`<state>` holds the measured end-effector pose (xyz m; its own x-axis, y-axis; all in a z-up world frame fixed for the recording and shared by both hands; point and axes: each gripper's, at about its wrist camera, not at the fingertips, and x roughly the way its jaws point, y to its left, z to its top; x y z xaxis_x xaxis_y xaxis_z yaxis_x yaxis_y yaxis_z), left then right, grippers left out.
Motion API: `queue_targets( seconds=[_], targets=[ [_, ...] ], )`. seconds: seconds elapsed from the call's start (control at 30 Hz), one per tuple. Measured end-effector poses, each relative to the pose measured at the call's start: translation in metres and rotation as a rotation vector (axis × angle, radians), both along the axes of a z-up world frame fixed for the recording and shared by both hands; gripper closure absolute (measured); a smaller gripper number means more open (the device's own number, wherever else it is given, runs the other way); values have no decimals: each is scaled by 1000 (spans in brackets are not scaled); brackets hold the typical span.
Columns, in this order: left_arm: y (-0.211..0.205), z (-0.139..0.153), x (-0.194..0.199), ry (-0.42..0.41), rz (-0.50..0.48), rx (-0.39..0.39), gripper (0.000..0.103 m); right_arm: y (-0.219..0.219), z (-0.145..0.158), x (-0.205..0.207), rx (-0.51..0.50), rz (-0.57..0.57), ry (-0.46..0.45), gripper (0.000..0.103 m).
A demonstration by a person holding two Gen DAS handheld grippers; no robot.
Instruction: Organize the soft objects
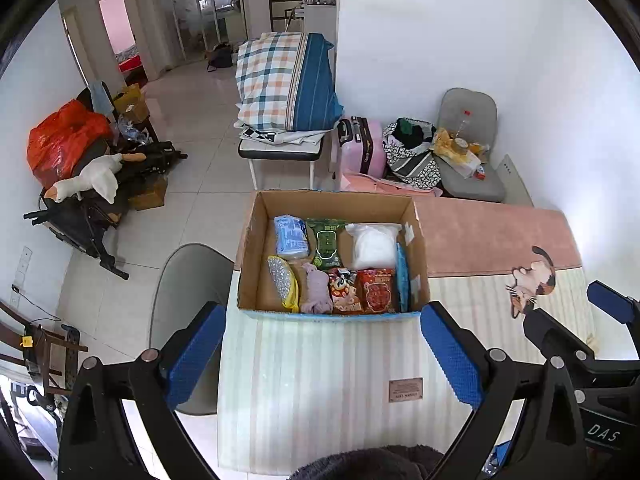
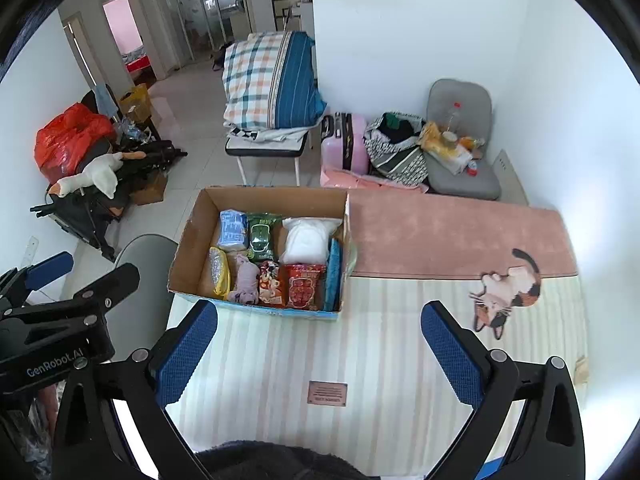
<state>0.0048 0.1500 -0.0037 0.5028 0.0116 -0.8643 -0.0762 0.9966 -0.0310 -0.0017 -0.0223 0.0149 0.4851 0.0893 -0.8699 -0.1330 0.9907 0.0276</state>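
Observation:
An open cardboard box (image 1: 256,240) stands on a striped mat (image 1: 320,380); it also shows in the right wrist view (image 2: 192,240). Inside lie several soft packs: a blue pack (image 1: 291,236), a green wipes pack (image 1: 328,242), a white bag (image 1: 374,246), a red snack bag (image 1: 376,290), a lilac cloth (image 1: 316,292) and a silver-yellow pouch (image 1: 283,282). My left gripper (image 1: 322,320) is open and empty, just in front of the box. My right gripper (image 2: 320,316) is open and empty, to the right of the left one.
A pink rug (image 1: 492,236) lies right of the box, with a cat picture (image 1: 532,284) on the mat. A grey chair (image 1: 188,304) stands left of the mat. A cot with plaid bedding (image 1: 284,84), a pink suitcase (image 1: 360,148) and a goose plush (image 1: 92,178) stand beyond.

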Motion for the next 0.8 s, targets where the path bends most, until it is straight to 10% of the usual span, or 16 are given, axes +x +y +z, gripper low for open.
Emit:
queue_targets(
  seconds=[0.8],
  targets=[
    [1, 25, -40, -51, 45, 14, 3, -10, 48, -49, -32, -38, -98, 0]
  ],
)
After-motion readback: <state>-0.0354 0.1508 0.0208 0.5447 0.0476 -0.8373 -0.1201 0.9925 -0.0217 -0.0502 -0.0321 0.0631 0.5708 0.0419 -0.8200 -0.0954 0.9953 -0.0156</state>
